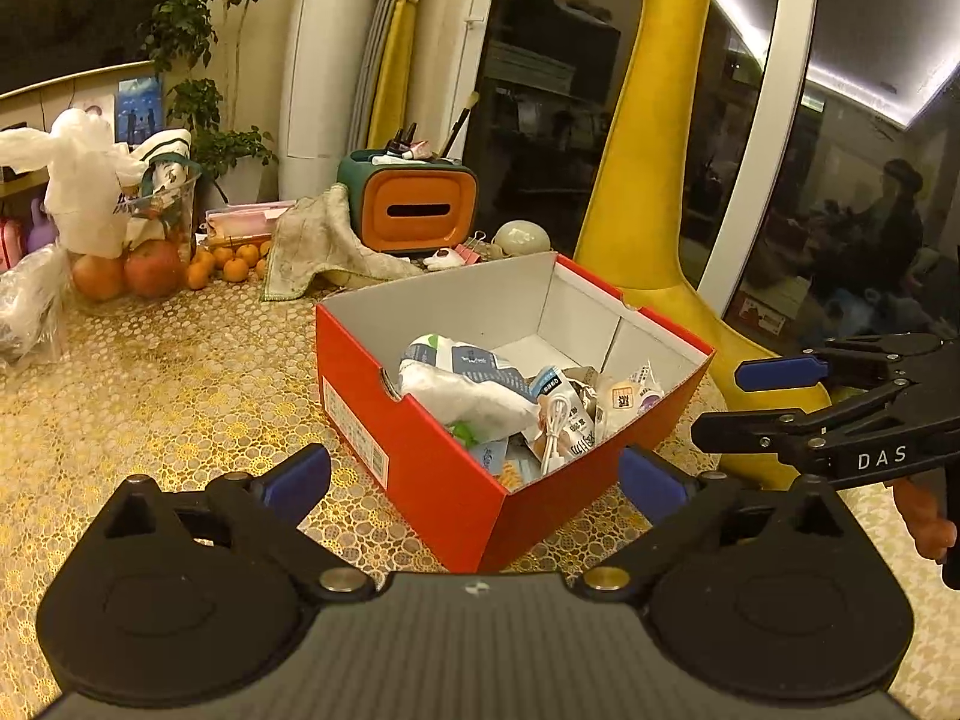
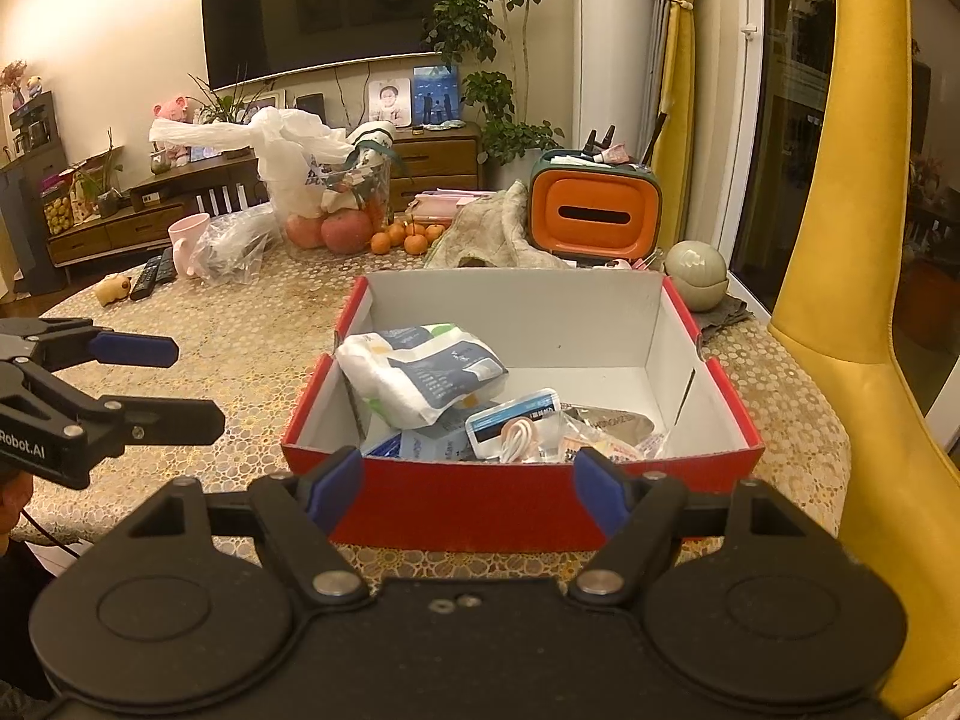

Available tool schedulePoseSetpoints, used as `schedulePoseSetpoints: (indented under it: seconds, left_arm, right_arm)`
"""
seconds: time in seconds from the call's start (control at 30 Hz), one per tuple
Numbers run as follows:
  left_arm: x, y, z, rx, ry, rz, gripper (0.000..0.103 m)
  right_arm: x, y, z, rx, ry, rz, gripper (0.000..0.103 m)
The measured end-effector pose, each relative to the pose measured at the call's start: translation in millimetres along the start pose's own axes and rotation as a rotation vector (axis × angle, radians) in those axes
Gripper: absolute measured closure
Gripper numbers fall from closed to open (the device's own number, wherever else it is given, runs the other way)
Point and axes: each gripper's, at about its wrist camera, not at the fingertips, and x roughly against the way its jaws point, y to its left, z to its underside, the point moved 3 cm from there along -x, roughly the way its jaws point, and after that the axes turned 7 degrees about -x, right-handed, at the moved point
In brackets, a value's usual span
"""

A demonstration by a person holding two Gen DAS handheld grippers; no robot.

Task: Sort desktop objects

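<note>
While both tools hang just short of the red box (image 2: 516,495), nothing sits between either pair of blue pads. Left gripper (image 1: 474,477) — jaws spread wide, released, straddling the box's near corner at 12 o'clock; no item is carried, so it looks free for the next pick. Right gripper (image 2: 468,480) likewise unclenched and empty, its pads framing the near wall, probably because the box is the shared drop point. Box: open-topped cardboard, red outside, white inside, on the gold-patterned tablecloth (image 2: 270,360). Inside, toward the near-left — a white-and-blue soft pack (image 2: 414,378) lying on top, a packaged white cable (image 2: 516,426) beside it, small wrappers at 1 o'clock; the far half is bare. Beyond, at 12 to 1 o'clock, an orange tissue holder (image 2: 591,216); at 11 o'clock, oranges (image 2: 402,237), unsorted, well apart from the box.
</note>
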Motion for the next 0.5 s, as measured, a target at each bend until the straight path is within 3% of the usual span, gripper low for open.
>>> schedulePoseSetpoints:
  seconds: [0.5]
  left_arm:
    - [5.5, -7.3, 3.5, -0.031, -0.026, 0.011, 0.000]
  right_arm:
    - [4.2, -2.2, 5.3, -0.012, 0.002, 0.013, 0.026]
